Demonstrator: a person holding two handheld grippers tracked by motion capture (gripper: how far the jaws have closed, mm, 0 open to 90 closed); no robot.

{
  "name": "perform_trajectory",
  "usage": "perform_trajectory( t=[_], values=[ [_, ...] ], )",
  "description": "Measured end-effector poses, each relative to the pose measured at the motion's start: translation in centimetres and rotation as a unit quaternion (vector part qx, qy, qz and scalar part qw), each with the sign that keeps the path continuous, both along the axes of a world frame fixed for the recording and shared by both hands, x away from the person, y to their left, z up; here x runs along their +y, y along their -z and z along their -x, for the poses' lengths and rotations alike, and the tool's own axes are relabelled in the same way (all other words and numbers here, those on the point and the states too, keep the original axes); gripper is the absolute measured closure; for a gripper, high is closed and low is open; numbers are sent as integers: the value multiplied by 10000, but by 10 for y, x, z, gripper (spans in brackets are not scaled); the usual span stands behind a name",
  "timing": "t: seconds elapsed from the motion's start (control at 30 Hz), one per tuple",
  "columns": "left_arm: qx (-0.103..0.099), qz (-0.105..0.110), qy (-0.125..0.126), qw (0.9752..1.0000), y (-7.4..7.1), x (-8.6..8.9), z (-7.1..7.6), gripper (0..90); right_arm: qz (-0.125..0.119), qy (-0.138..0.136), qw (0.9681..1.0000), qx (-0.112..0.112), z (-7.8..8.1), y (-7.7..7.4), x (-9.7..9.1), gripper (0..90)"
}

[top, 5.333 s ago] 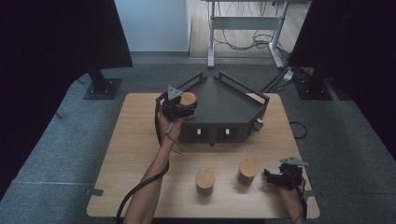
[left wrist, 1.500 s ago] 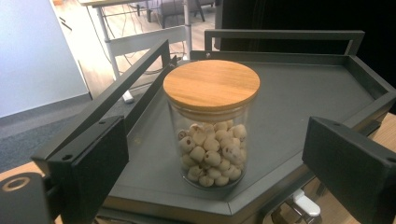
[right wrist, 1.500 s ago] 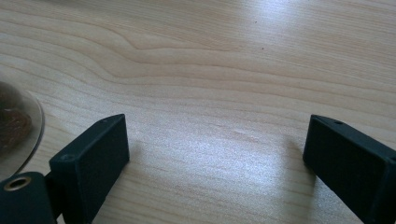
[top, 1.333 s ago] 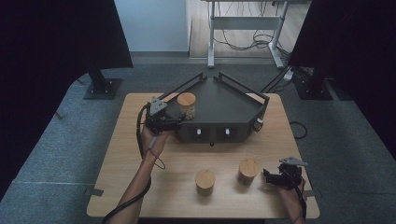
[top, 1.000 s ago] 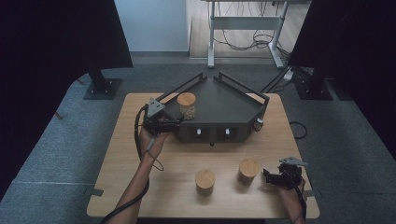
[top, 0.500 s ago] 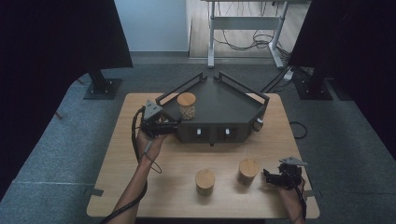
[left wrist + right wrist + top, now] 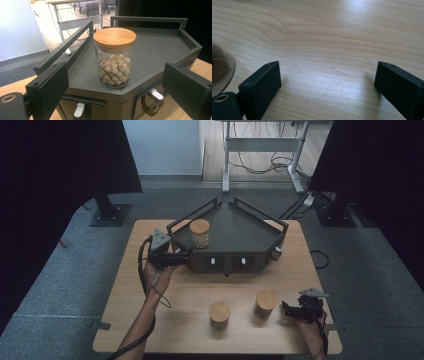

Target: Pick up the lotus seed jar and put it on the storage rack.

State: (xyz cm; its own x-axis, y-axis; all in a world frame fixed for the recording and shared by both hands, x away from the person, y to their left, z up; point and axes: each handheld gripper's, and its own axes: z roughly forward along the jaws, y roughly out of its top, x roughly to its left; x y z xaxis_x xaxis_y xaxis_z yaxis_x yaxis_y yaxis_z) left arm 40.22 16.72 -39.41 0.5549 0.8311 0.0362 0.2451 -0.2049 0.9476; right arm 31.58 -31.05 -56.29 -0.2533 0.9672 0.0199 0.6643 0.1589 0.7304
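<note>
A glass jar (image 7: 200,234) (image 7: 114,58) with a wooden lid, half full of pale round pieces, stands upright on the left part of a black angular tray (image 7: 245,227) (image 7: 155,50). My left gripper (image 7: 186,256) (image 7: 117,86) is open just off the tray's front left corner, level with its rim, and the jar is beyond its jaws, apart from them. Two more wooden-lidded jars (image 7: 219,314) (image 7: 266,302) stand on the table's near part. At the near right, my right gripper (image 7: 286,309) (image 7: 327,80) rests open low over bare wood, beside the right jar (image 7: 219,66).
The black tray sits on a base with two white latches (image 7: 213,261) (image 7: 79,109) on its front face and raised rails along its back edges. The wooden table (image 7: 180,290) has free room at its left and front. Dark screens and stands flank the table.
My left gripper has drawn back from the jar on the tray, toward the left and the near side, leaving the jar standing there. The right gripper has stayed put.
</note>
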Motion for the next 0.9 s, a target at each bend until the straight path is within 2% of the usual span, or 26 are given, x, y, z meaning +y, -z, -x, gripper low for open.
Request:
perform_trajectory(
  t=[0.6,0.9],
  values=[
    [-14,86,13,10000,2,10,14,71,1,0,10000,0,0,0,0,63],
    [-3,58,-8,10000,4,16,20,71,1,0,10000,-1,0,0,0,63]
  ],
)
